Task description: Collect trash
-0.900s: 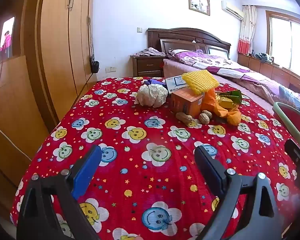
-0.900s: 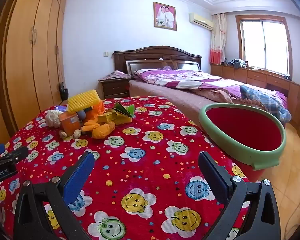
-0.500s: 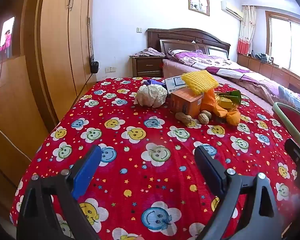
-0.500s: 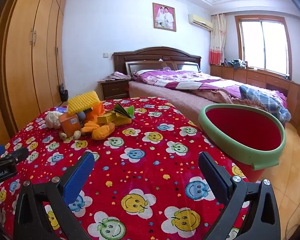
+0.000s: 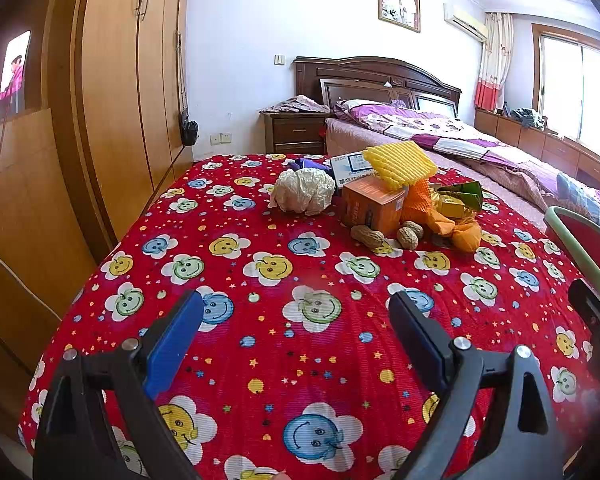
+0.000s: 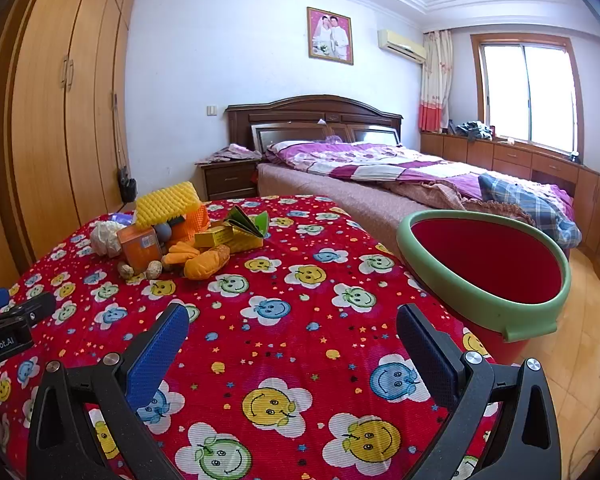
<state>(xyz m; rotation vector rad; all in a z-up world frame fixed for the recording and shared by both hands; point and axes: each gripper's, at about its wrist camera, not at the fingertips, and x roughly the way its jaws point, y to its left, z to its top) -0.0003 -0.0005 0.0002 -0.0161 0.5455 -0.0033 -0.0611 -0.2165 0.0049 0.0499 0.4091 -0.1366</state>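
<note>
Hovering low over the counter (image 5: 300,264), my left claw (image 5: 296,332) and my right claw (image 6: 292,340) both stand wide with nothing between the pads, only the red smiley cloth beneath them. Further ahead, well apart from either claw, lies the trash: peanuts (image 5: 388,236) nearest, then an orange box (image 5: 372,204) with a yellow foam net (image 5: 400,164) resting on top, a crumpled white paper ball (image 5: 304,196) to the left of the box, and orange wrappers (image 6: 204,262) to the right of it. The pile is crowded, so I judge a careless reach could knock the foam net off or scatter the peanuts, and the light paper ball may slip from wide pads. Only the right view shows the whole red bin (image 6: 484,300) with its green rim, just beside the counter's right edge; the left view catches a sliver of it, but shows the paper ball and the blue-and-white carton (image 5: 352,166) behind it far better.
</note>
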